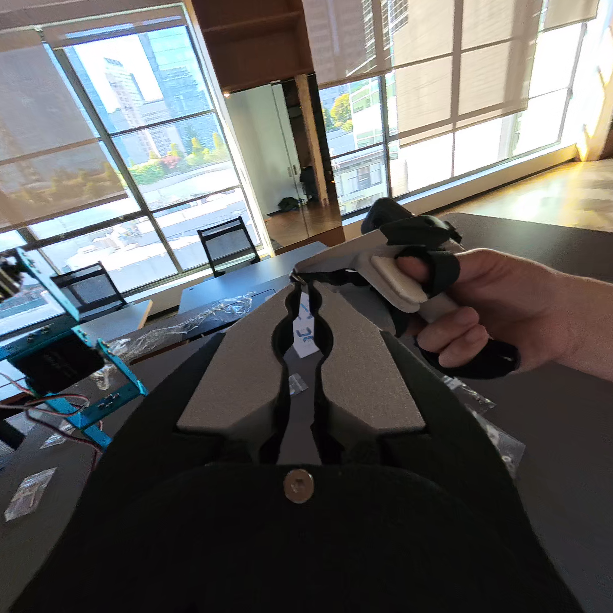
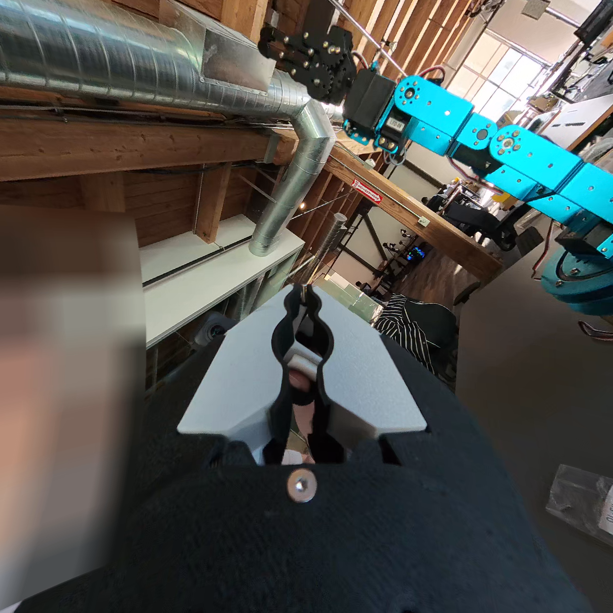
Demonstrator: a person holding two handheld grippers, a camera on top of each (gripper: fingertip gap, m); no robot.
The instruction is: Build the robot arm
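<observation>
Both grippers were raised above the dark bench (image 1: 547, 447), tip to tip. The left gripper (image 1: 301, 285) was nearly closed, its tips meeting the tip of the right gripper (image 1: 335, 265), which was held in a hand (image 1: 491, 308). A small metal pin (image 2: 303, 293) was seen pinched at the tips of the right gripper (image 2: 303, 292), whose jaws were almost shut. Whether the left gripper also gripped the pin could not be told. A blue robot arm (image 2: 497, 142) stood on the bench nearby, among clear plastic bags (image 1: 30, 494).

red-and-white sign (image 2: 366, 196) on beam, labelled black servo (image 2: 394, 123), printed bag (image 2: 583, 504)
</observation>
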